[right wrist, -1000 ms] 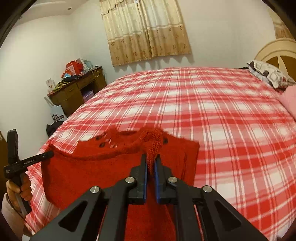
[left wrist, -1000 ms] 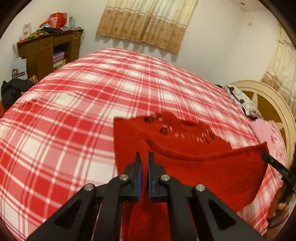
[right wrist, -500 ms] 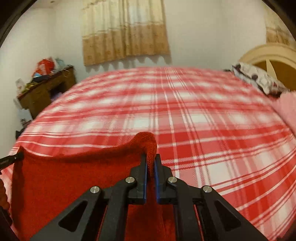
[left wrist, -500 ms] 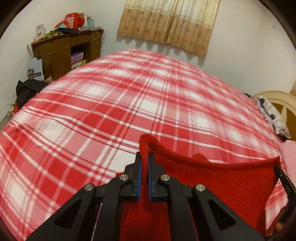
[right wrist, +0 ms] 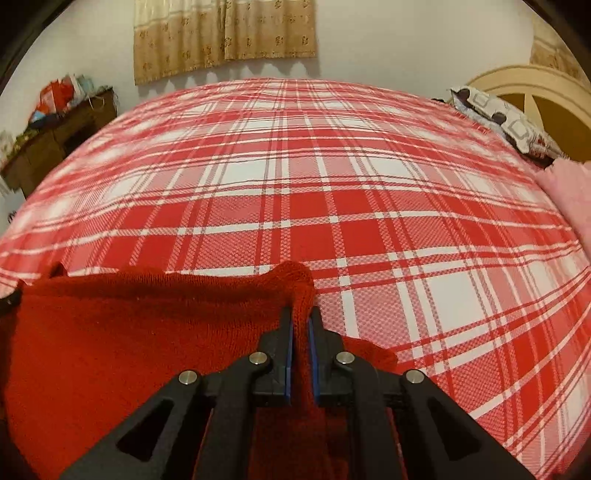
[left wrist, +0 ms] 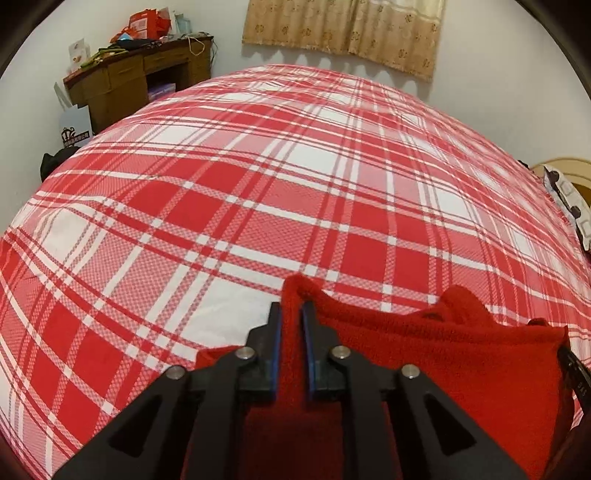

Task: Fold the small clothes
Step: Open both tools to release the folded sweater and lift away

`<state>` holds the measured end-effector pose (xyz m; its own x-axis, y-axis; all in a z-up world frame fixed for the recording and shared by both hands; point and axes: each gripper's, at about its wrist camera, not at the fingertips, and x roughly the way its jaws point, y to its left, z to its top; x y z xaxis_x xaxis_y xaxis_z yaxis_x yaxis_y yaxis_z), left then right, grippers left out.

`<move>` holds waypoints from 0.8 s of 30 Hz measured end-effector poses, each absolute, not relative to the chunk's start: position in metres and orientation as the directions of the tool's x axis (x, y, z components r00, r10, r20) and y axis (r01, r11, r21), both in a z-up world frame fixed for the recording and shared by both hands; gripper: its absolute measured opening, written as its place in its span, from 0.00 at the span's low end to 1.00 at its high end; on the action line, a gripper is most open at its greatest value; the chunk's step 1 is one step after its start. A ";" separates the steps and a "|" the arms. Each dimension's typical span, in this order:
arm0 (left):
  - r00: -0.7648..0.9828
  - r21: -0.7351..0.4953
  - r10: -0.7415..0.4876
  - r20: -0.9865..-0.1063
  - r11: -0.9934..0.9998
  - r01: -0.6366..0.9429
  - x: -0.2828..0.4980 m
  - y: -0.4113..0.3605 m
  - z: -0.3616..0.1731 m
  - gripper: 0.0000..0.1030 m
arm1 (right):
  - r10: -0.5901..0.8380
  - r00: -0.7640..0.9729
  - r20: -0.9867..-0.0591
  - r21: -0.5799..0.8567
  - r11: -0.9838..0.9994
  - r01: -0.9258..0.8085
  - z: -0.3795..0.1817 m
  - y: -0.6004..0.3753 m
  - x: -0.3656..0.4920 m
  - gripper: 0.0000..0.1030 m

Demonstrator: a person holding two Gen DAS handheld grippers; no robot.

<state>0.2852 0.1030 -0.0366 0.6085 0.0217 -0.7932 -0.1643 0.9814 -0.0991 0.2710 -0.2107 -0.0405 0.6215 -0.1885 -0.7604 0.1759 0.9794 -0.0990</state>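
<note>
A red knitted garment [left wrist: 461,354] is held by two corners low over the red and white plaid bed [left wrist: 258,177]. My left gripper [left wrist: 291,314] is shut on its left corner, which pokes up between the fingers. In the right wrist view my right gripper [right wrist: 300,317] is shut on the other corner of the garment [right wrist: 129,332]. The knit stretches between the two grippers, with its upper edge level. The right gripper's tip [left wrist: 572,373] shows at the right edge of the left wrist view. What lies beneath the held layer is hidden.
A wooden desk [left wrist: 129,85] piled with clutter stands at the back left by the wall. A patterned pillow [right wrist: 506,118] and a cream headboard [right wrist: 535,88] are at the right. A pink cloth [right wrist: 569,192] lies beside the pillow. Beige curtains [left wrist: 343,33] hang behind.
Both grippers have carried the held edge forward and down across the bed. The garment's patterned part with holes, visible a second ago, is now covered by the plain red layer.
</note>
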 end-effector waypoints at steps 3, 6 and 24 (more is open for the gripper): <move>0.601 -0.079 0.043 -0.798 0.981 -0.176 0.281 0.105 -0.034 0.33 | -0.170 0.622 -0.764 -0.084 0.983 0.164 -0.033 -0.212 0.264 0.10; 0.616 -0.092 0.011 -0.788 0.986 -0.136 0.260 0.110 -0.022 0.47 | -0.086 0.722 -0.687 0.081 0.978 0.193 -0.003 -0.238 0.217 0.15; 0.668 -0.273 -0.209 -0.714 0.962 0.010 0.083 0.120 -0.017 0.60 | 0.112 0.675 -0.729 0.224 0.971 0.080 -0.030 -0.236 0.056 0.34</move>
<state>0.0829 0.1196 -0.0167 0.6676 -0.2095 -0.7145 0.0098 0.9620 -0.2728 0.0556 -0.2365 -0.0304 0.6755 0.1120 -0.7288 0.0802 0.9714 0.2236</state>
